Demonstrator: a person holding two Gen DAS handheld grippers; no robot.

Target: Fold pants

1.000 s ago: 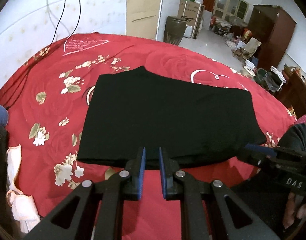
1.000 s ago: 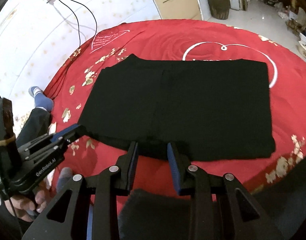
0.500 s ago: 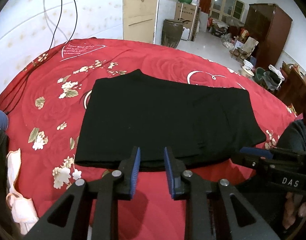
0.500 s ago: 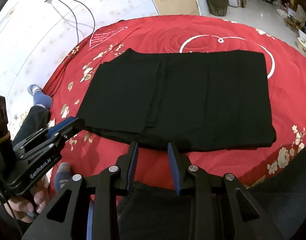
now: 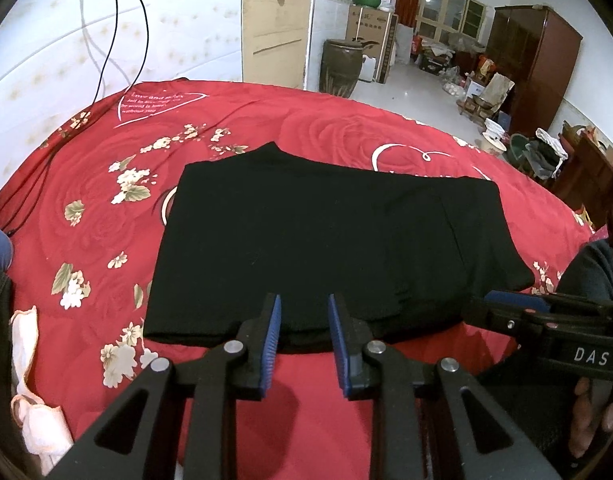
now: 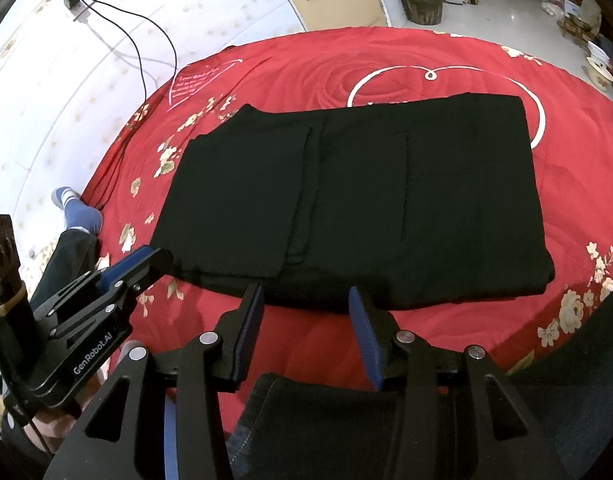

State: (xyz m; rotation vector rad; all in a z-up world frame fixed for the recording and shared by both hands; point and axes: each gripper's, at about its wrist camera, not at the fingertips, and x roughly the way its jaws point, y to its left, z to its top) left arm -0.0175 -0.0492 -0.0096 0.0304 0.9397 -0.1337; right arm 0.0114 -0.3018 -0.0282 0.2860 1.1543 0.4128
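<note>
Black pants [image 5: 322, 240], folded into a flat rectangle, lay on the red bedspread [image 5: 106, 216]. Left gripper [image 5: 304, 332] and right gripper [image 6: 306, 320] hung at the pants' near edge, jaws apart, holding nothing.

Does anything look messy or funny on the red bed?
Mostly tidy. The black pants lie flat in a folded rectangle on the red bedspread. One small thing: at the far left corner a pointed bit pokes out past the fold's straight edge. Both tongs, left and right, are open and empty.
</note>
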